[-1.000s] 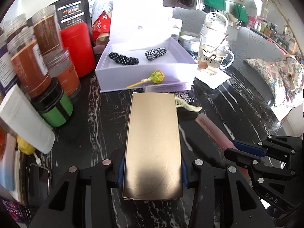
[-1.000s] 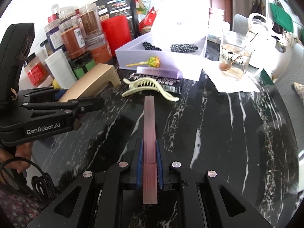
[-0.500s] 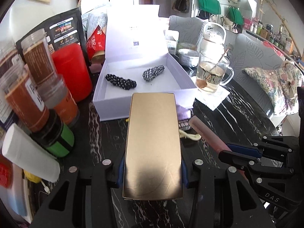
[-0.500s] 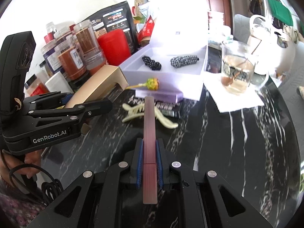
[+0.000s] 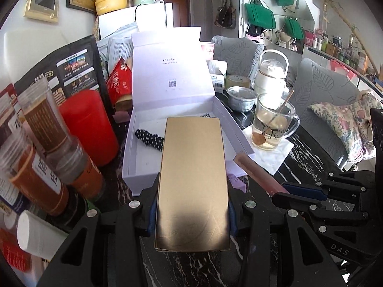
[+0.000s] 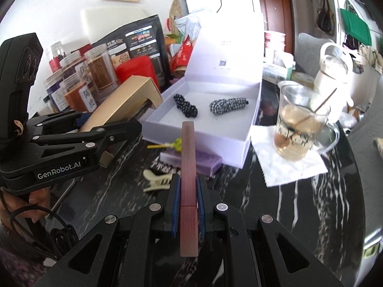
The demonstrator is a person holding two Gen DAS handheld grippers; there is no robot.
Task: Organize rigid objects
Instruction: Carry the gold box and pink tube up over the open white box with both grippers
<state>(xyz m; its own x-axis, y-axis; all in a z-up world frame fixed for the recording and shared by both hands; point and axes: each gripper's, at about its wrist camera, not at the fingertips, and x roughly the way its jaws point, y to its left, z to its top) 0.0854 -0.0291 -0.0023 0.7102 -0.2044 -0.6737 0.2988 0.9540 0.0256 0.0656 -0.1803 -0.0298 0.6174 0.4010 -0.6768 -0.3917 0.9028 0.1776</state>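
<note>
A gold box (image 5: 192, 179) is clamped in the left hand-held gripper (image 5: 191, 212), over the open white box (image 5: 141, 157); a pink stick (image 6: 188, 181) is pinched in the right hand-held gripper (image 6: 188, 203), above the tabletop (image 6: 299, 215).

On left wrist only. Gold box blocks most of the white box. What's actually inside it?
Observer: Two beaded items in the white box: a black beaded piece and a black-and-white checked piece, lying apart.
Operator: Anything on the table just in front of it?
Observer: A yellow-green lollipop, a purple flat pack and a cream hair claw.
Operator: Right gripper's grip on the pink stick?
Observer: Right gripper jaws are shut on the pink stick, which points toward the box's front wall.
</note>
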